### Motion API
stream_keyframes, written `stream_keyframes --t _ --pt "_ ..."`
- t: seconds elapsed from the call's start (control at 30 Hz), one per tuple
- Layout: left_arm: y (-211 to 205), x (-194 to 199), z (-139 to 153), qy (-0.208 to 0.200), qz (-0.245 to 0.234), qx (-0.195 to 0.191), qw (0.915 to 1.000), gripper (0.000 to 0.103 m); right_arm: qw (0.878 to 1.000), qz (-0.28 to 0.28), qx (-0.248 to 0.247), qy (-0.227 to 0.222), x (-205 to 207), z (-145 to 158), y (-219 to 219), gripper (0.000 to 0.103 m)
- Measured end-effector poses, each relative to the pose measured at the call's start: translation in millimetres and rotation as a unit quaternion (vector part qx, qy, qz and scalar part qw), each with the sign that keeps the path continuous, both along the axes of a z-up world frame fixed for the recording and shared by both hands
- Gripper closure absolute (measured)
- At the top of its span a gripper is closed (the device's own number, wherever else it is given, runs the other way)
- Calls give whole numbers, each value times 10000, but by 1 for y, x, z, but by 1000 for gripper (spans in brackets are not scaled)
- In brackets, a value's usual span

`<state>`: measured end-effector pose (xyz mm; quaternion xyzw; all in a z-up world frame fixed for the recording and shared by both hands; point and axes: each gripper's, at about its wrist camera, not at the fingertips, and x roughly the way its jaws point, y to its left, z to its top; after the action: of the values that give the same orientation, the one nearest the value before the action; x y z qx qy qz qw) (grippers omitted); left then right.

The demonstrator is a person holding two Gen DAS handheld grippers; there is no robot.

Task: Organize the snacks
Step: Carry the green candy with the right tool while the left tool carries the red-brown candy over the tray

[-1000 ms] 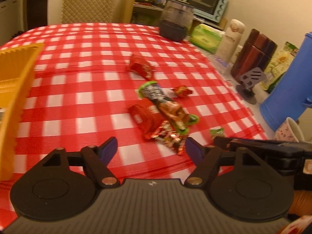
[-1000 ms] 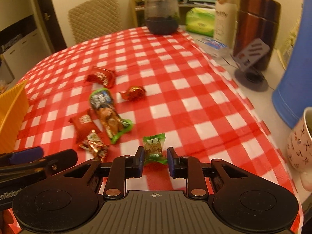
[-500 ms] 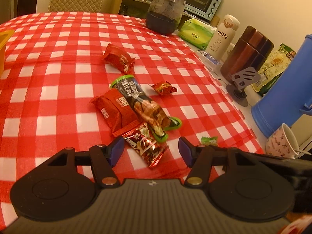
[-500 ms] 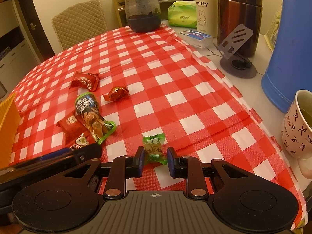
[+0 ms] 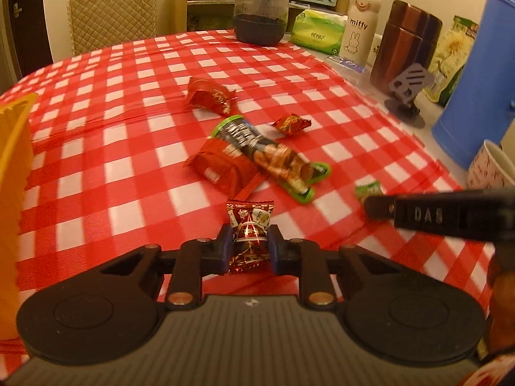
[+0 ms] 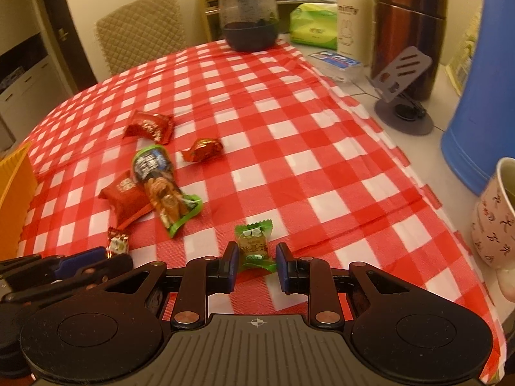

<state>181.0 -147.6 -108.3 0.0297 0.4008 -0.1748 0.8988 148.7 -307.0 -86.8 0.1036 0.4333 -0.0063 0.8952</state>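
The yellow tray is cut off at left; the left gripper, jaws just closed, clamps a dark-red candy; the right gripper pinches a green candy.

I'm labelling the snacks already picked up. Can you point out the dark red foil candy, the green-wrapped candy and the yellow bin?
dark red foil candy (image 5: 248, 236), left wrist view, middle of the wrapper.
green-wrapped candy (image 6: 254, 246), right wrist view, its printed label.
yellow bin (image 5: 13, 173), left wrist view, its outer wall.
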Motion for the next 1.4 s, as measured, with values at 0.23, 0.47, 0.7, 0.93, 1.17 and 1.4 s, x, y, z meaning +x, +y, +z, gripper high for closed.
stream_keyframes --t 0.23,0.47,0.7,0.93,1.17,1.4 --pt "-4 -6 -5 -279 -139 285 9991 79 9997 193 -111 -25 1 -3 8 77" --pt "-6 -7 -7 -457 -236 383 9979 79 9989 317 -331 -85 5 -5 13 68" --pt "-1 -12 -3 -298 -227 366 9986 82 9982 316 -504 -44 4 -4 17 77" --pt "16 -28 12 -168 45 149 9997 83 9982 365 -392 -272 -5 12 18 78" --pt "46 -47 43 -110 444 -137 9989 83 9978 479 -180 -429 -27 38 35 78" --pt "86 -65 75 -200 829 -148 9962 83 9939 958 -27 -554 -47 59 84 78"
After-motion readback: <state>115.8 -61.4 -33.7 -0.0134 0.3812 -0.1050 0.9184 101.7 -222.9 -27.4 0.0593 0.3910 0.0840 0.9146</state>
